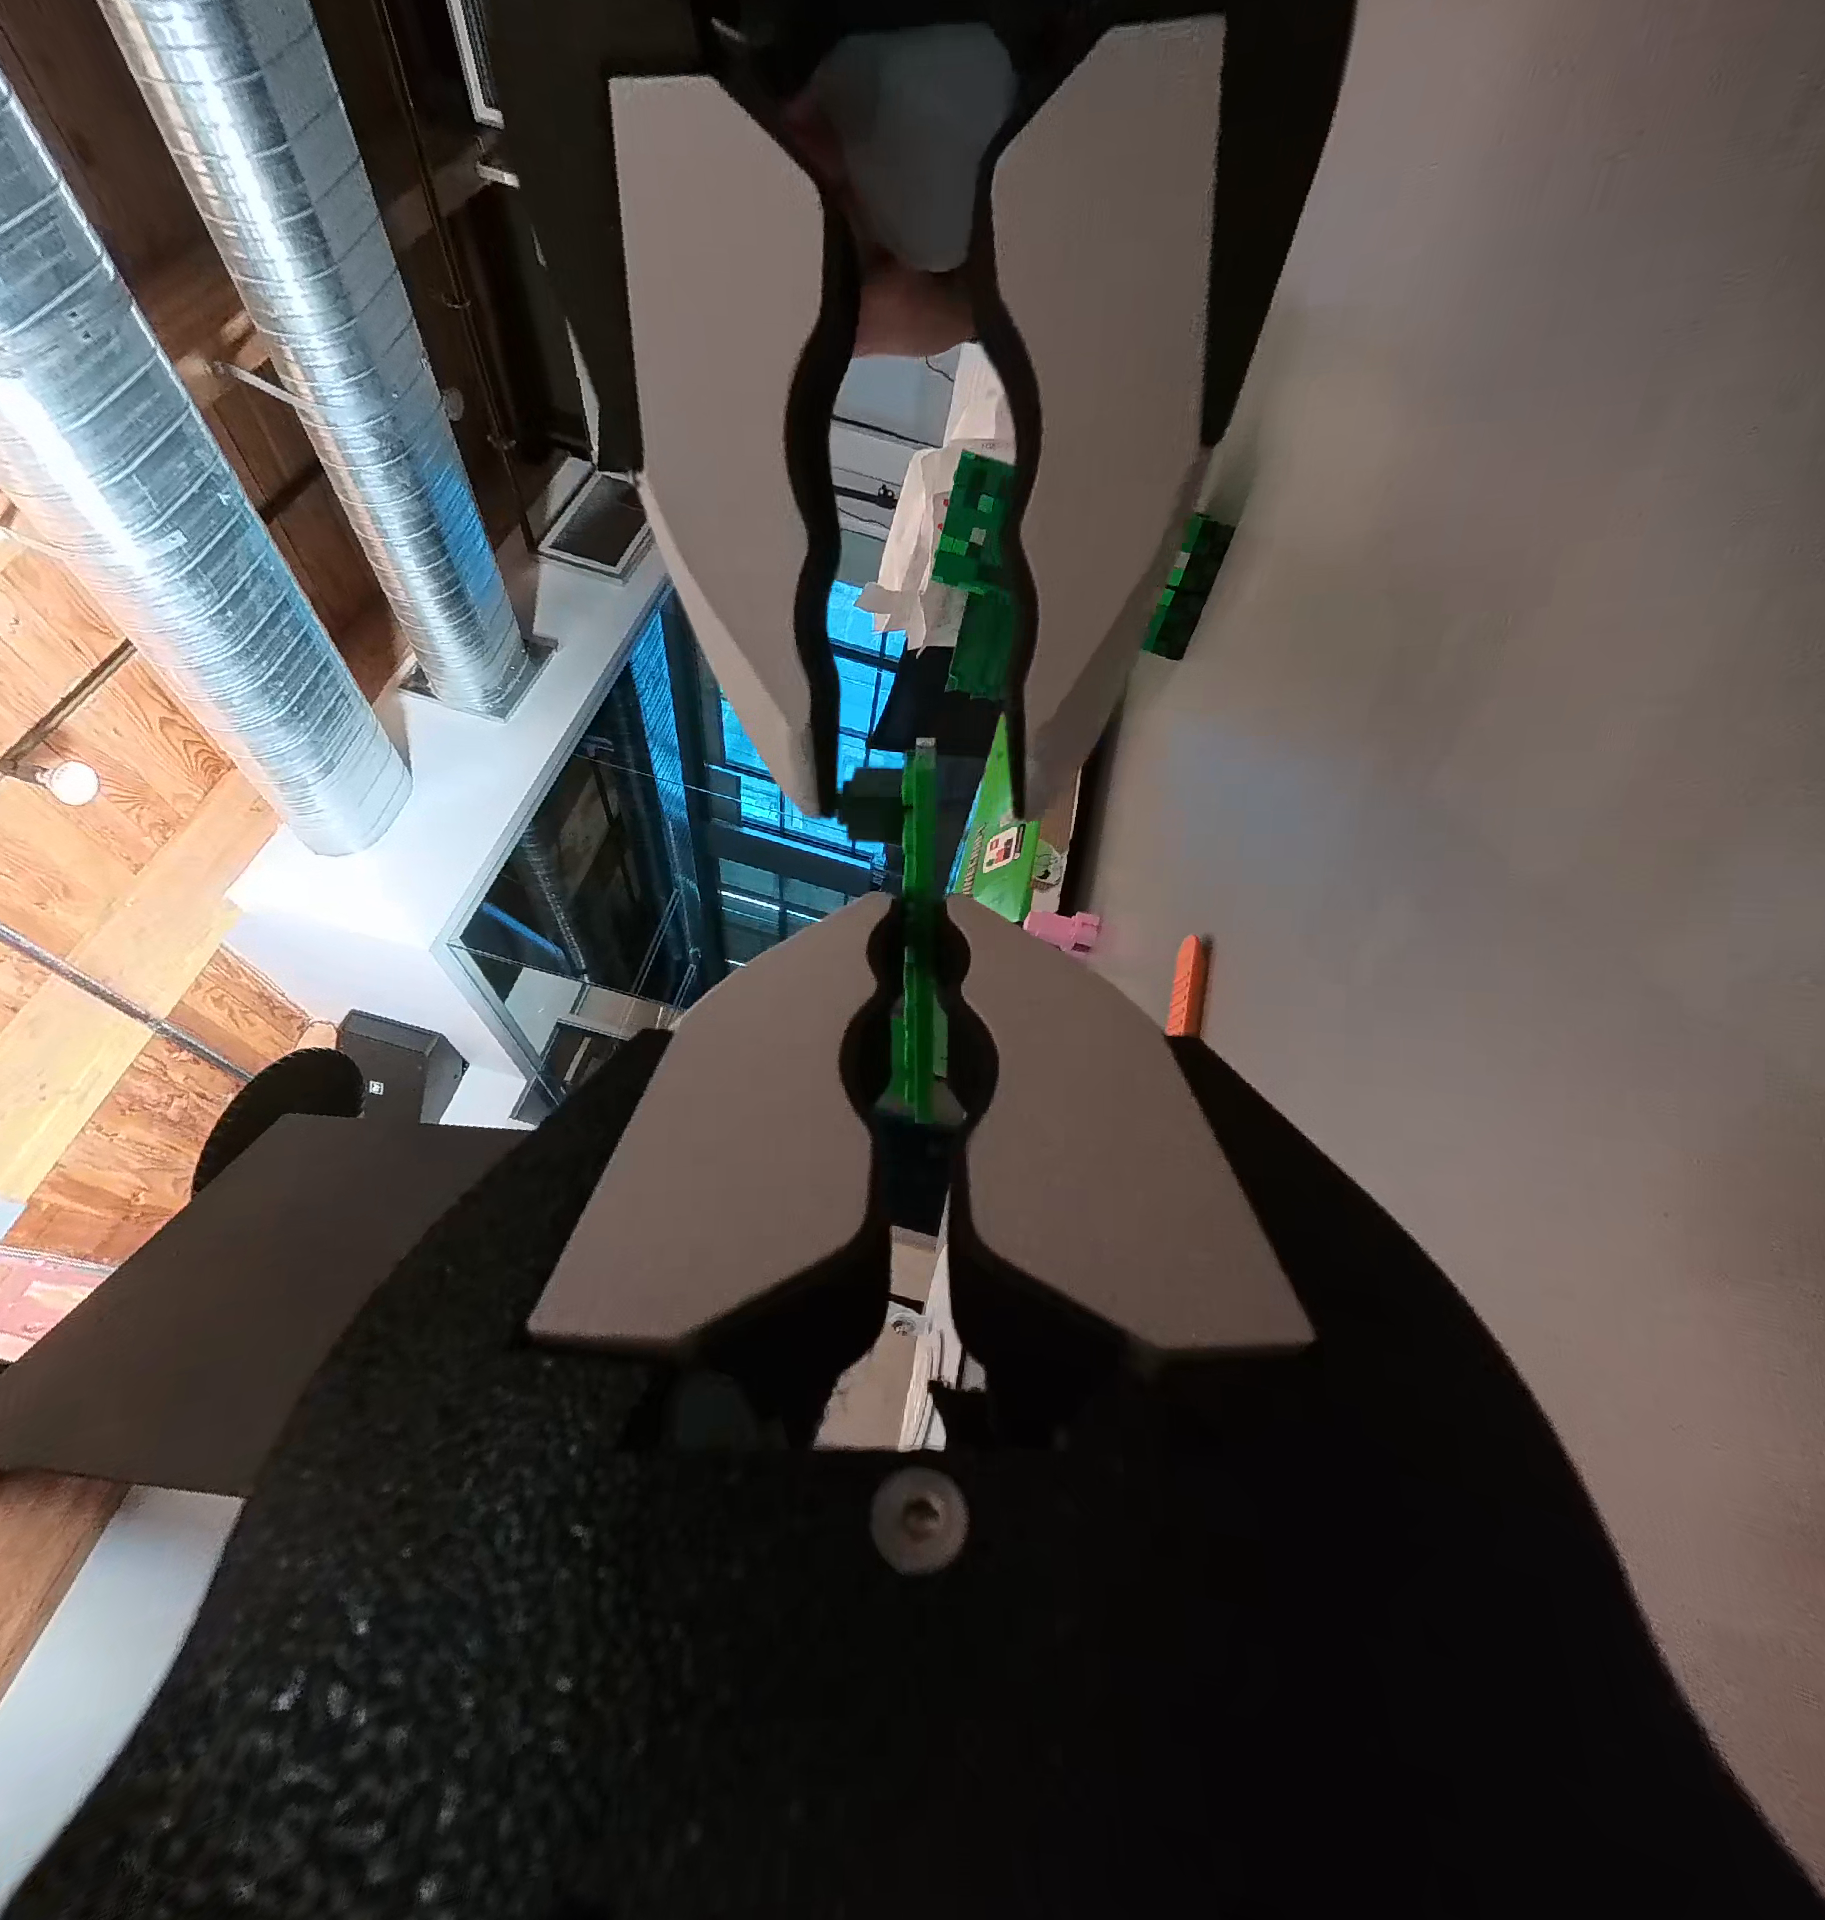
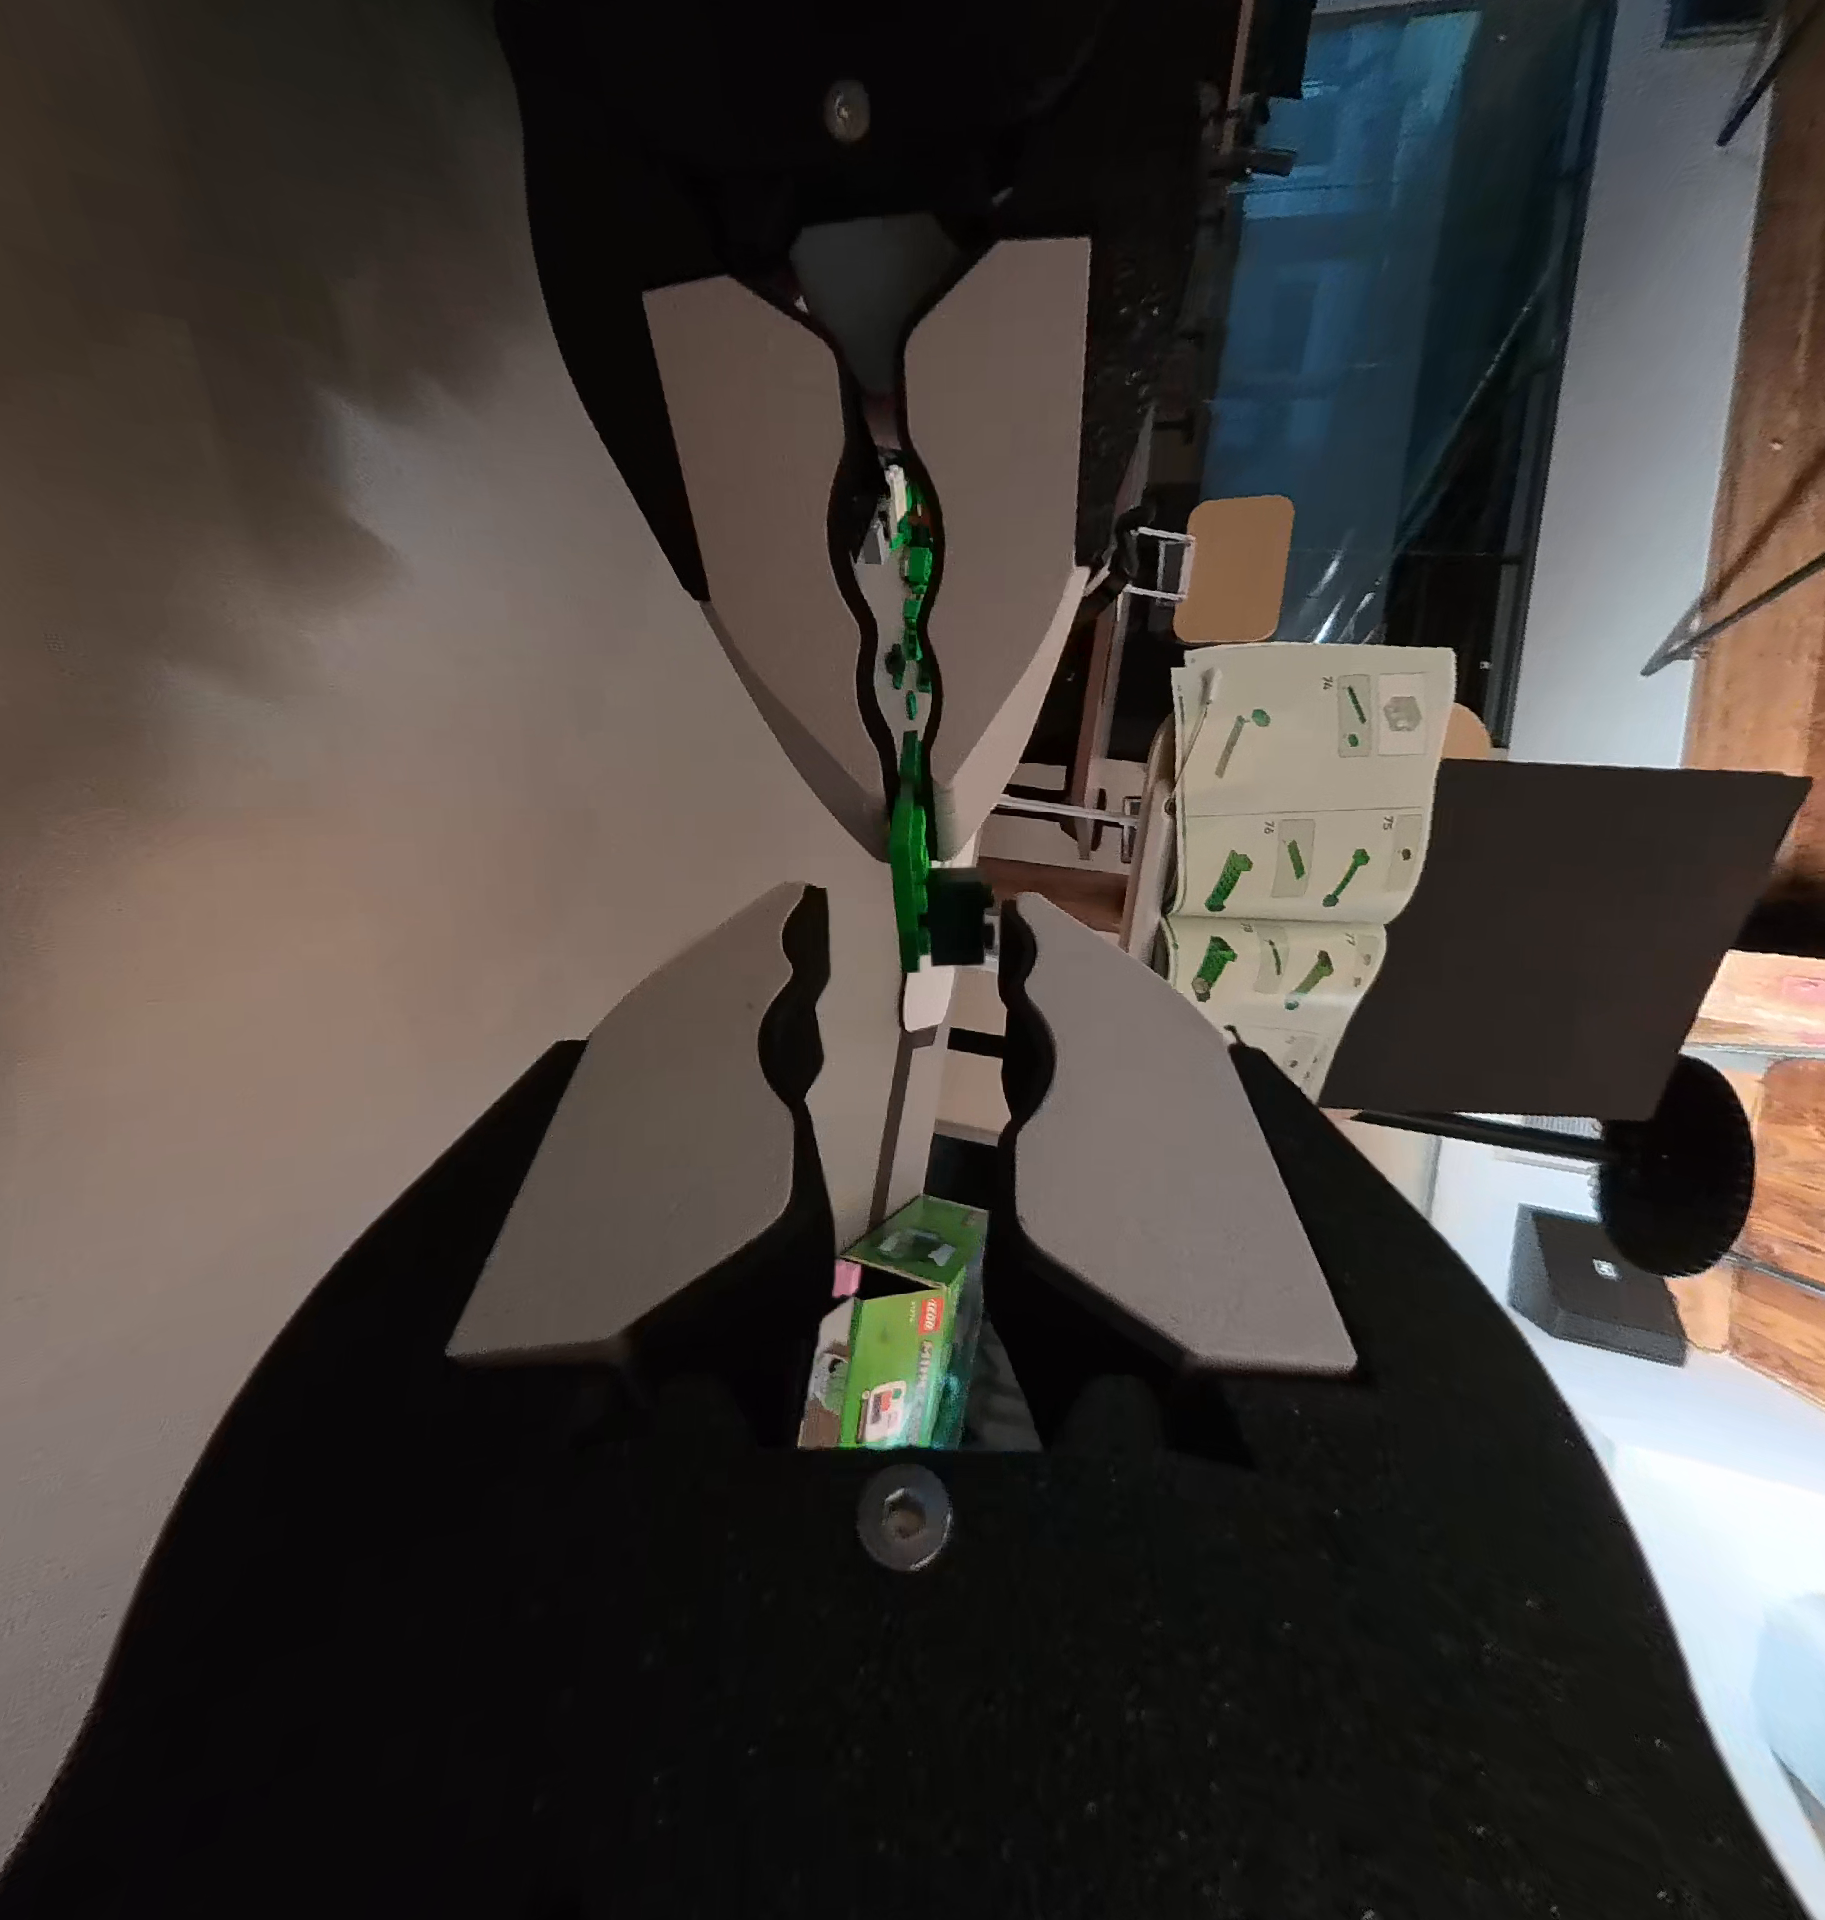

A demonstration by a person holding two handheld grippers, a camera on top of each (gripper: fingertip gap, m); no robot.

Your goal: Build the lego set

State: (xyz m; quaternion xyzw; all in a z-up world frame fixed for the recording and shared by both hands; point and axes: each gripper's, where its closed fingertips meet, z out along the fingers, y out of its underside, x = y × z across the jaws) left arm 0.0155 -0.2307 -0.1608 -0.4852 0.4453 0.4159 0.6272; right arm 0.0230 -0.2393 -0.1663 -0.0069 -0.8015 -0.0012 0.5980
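My left gripper (image 1: pixel 918 914) is shut on a thin bright green plate (image 1: pixel 923 997), seen edge-on and held in the air. A small dark green brick (image 1: pixel 872 805) sits on one face of the plate near its free end. My right gripper (image 2: pixel 908 899) faces the left one, open, with its fingertips either side of the plate (image 2: pixel 910 883) and the dark brick (image 2: pixel 960 920). One fingertip (image 2: pixel 1017 920) is close beside the brick; I cannot tell if it touches. The left gripper also shows in the right wrist view (image 2: pixel 910 842), and the right gripper in the left wrist view (image 1: pixel 923 805).
Both views are turned sideways to the white table (image 1: pixel 1510 935). On it are a green built figure (image 1: pixel 975 540), another green block (image 1: pixel 1188 592), the green set box (image 2: pixel 908 1330), a pink piece (image 1: pixel 1064 928), an orange tool (image 1: pixel 1188 982), loose green pieces (image 2: pixel 913 561) and an open instruction booklet (image 2: pixel 1303 810).
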